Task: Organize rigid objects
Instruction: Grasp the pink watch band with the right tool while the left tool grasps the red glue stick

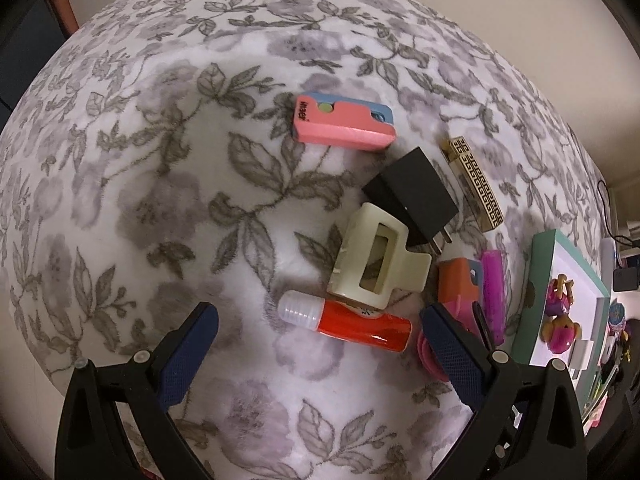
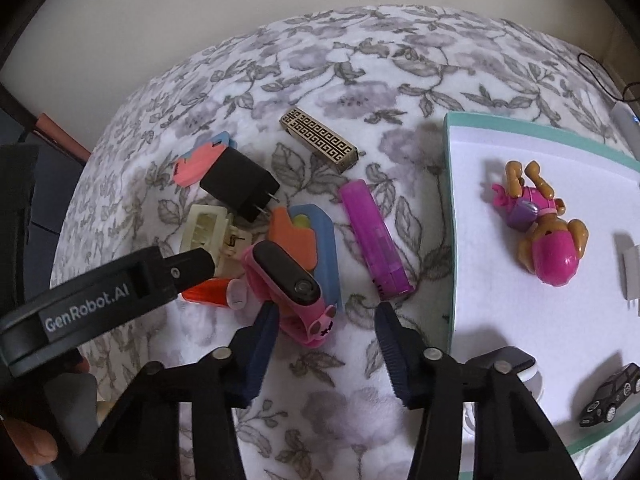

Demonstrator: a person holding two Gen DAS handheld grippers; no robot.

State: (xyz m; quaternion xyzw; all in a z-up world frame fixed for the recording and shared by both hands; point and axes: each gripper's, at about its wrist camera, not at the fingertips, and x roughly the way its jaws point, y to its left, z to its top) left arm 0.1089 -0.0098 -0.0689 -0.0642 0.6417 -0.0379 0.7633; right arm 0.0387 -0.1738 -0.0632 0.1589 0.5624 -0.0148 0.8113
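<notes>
- Left wrist view: a plush bedspread (image 1: 168, 200) printed with grey leaves and mauve flowers is seen, with a cluster of hard plastic items lying on it.
- The left gripper (image 1: 320, 330) is held wide apart, its textured blue pads (image 1: 188, 352) clear of everything; nothing is gripped.
- Between and just beyond its fingers lies a glossy orange-red glue stick (image 1: 360, 326) with a ribbed translucent cap, a cylinder lying on its side.
- Touching it above is a cream rectangular hair claw (image 1: 376, 264), matte with an open window in the middle.
- A boxy matte black charger (image 1: 416, 192) with metal prongs rests against the claw; beside it a slim gold bar (image 1: 474, 184) with a Greek-key pattern is seen, and farther up a pink and blue block (image 1: 344, 122).
- Right wrist view: the right gripper (image 2: 328, 322) is partly open with no earlier picture to compare; its ribbed blue pads are not pressed on anything.
- Its left pad stands just beside a pink smart band (image 2: 290, 292) with a glossy black oval face, lying across an orange and blue block (image 2: 316, 240).
- A translucent purple tube (image 2: 374, 240) lies near the right pad.
- A white tray with a teal rim (image 2: 450, 216) holds a glossy pink dog figure (image 2: 548, 228) and a small black toy car (image 2: 610, 394).
</notes>
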